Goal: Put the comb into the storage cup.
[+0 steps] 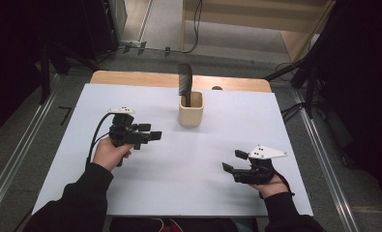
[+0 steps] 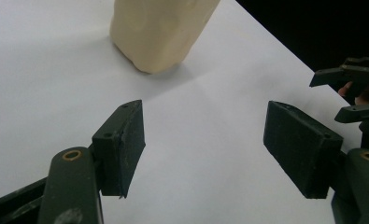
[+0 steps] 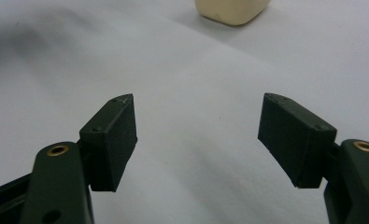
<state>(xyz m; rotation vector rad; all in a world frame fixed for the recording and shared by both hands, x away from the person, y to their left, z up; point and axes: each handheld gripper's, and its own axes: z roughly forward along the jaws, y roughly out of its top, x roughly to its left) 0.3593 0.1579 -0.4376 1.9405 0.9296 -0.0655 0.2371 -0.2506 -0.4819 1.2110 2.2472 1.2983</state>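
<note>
With my left gripper [image 1: 152,135] wide and empty, I should approach the cup [image 1: 191,109] at the table's [image 1: 72,159] middle slowly, keeping clear of the dark tool [image 1: 184,83] standing in it

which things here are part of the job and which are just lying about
Part of the job:
- cream square holder standing on the white table top
- dark ribbed tool standing upright in the holder
- left gripper, jaws open with nothing between them, pointing toward the holder
- right gripper, jaws open with nothing between them

Just lying about:
- black cables on the floor beyond the table
</note>
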